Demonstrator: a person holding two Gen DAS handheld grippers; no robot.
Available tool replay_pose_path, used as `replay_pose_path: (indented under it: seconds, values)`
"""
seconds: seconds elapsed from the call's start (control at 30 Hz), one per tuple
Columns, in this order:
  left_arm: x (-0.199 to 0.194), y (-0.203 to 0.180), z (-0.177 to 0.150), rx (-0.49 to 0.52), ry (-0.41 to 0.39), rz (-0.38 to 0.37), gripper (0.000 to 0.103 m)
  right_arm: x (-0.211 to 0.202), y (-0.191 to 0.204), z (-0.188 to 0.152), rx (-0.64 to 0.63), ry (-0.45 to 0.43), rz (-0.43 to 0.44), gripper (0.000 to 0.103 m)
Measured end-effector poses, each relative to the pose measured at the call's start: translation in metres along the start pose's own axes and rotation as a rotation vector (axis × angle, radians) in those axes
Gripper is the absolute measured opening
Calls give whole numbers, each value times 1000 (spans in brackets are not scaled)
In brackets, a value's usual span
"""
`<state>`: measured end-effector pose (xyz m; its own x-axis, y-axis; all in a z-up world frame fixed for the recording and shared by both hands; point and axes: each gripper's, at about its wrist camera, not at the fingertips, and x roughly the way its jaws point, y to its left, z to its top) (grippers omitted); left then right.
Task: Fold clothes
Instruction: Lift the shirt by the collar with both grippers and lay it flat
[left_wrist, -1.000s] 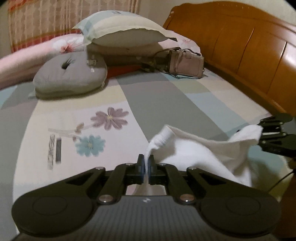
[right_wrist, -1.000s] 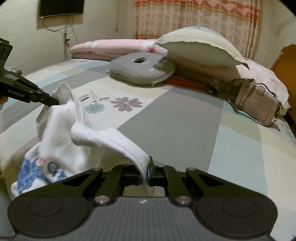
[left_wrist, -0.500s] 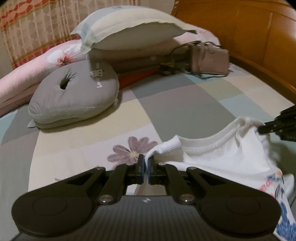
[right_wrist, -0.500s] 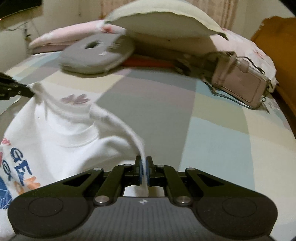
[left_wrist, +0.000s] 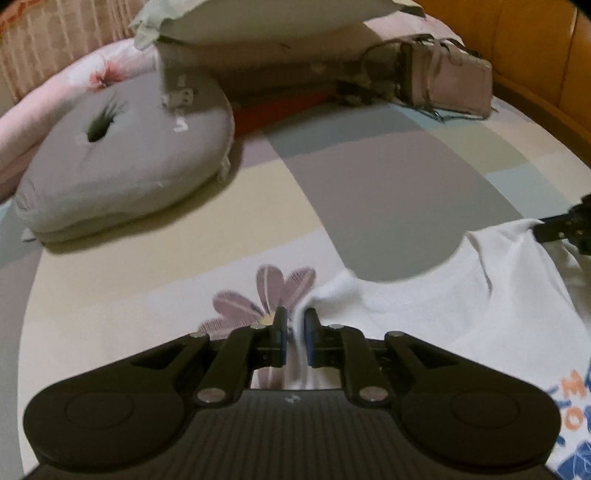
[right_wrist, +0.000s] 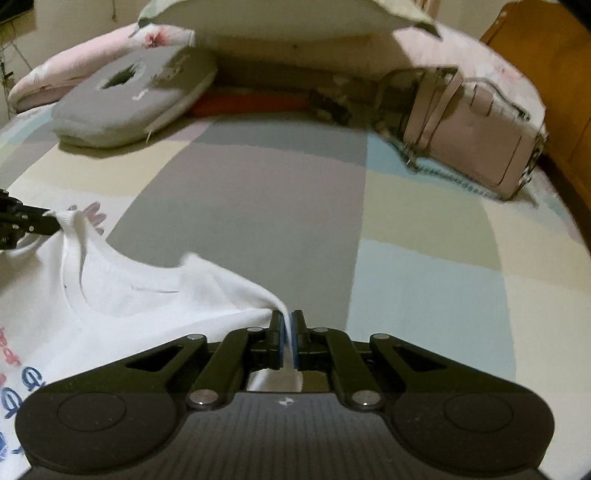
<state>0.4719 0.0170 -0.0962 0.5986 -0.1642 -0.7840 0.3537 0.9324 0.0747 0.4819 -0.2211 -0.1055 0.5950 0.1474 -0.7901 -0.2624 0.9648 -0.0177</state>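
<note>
A white T-shirt (left_wrist: 424, 314) with blue and orange print lies spread on the patchwork bed sheet (left_wrist: 369, 192), neckline towards the pillows. My left gripper (left_wrist: 294, 321) is at its left shoulder; the jaws are opening, and the cloth still lies between them with a gap beside one pad. My right gripper (right_wrist: 287, 325) pinches the other shoulder of the T-shirt (right_wrist: 147, 295), its jaws just starting to part with the pads still on the cloth. Each gripper shows at the edge of the other's view: the right gripper (left_wrist: 554, 229) and the left gripper (right_wrist: 48, 223).
A grey round cushion (left_wrist: 122, 155) lies at the far left and a pale handbag (left_wrist: 443, 81) with a chain strap at the far right, under stacked pillows (right_wrist: 280, 22). An orange wooden headboard (left_wrist: 535, 55) lines the right side. Grey and blue sheet patches (right_wrist: 258, 221) stretch ahead.
Both grippers carried the shirt forward and down towards the pillows. It went from hanging bunched to lying spread on the sheet. The left jaws have parted.
</note>
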Motion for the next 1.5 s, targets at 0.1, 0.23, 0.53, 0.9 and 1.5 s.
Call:
replay_pose_path:
  seconds: [0.1, 0.23, 0.53, 0.9, 1.5]
  values:
    - [-11, -1, -8, 21, 1, 0, 15, -7, -2, -5, 14, -6, 24, 18]
    - [-38, 0, -19, 16, 1, -37, 30, -26, -4, -15, 33, -12, 54, 30]
    - [-118, -38, -63, 76, -17, -28, 53, -90, 3, -77, 83, -18, 176, 63]
    - [-215, -89, -146, 33, -92, -16, 71, -108, 10, -202, 469, 64, 620, 61]
    - [-230, -126, -191, -80, -107, -55, 71, -50, 30, -203, 589, -153, 656, 21]
